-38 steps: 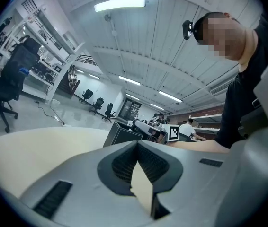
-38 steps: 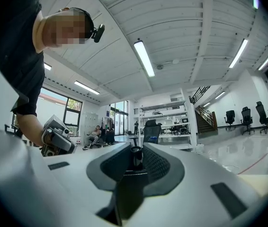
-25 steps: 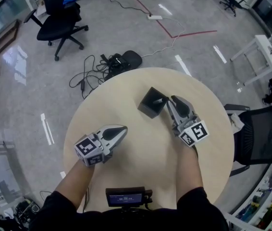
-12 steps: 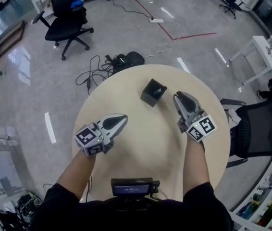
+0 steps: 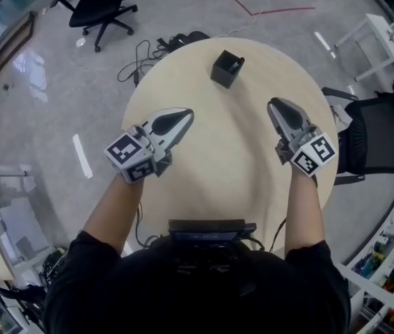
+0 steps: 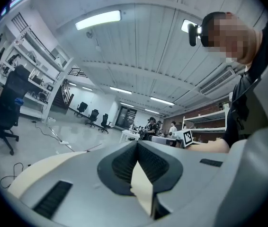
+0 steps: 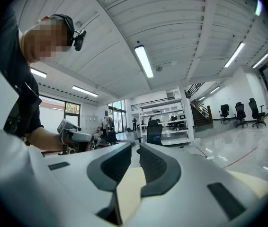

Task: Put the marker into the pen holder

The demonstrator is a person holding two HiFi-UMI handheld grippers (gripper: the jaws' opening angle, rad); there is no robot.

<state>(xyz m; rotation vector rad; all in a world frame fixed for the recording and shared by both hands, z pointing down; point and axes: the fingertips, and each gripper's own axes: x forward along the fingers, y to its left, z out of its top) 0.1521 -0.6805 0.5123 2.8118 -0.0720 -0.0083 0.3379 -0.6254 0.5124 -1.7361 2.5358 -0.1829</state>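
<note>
A black square pen holder [image 5: 225, 70] stands upright near the far edge of a round, pale wooden table [image 5: 218, 165]. A small light-tipped shape at its open top looks like the marker [image 5: 236, 64] standing inside, though it is too small to be sure.

Both grippers hover over the near half of the table, well apart from the holder and from each other. The left gripper [image 5: 186, 115] is on the left, its tips pointing toward the far right. In the left gripper view its jaws are pressed together at the tips with nothing between them. The right gripper [image 5: 275, 105] is on the right, pointing away from the person. In the right gripper view its jaws are closed to a thin slit and also empty.

A dark device [image 5: 211, 229] sits at the person's chest by the near table edge. Beyond the table, cables [image 5: 152, 47] lie on the shiny grey floor near a black office chair [image 5: 103, 2].
</note>
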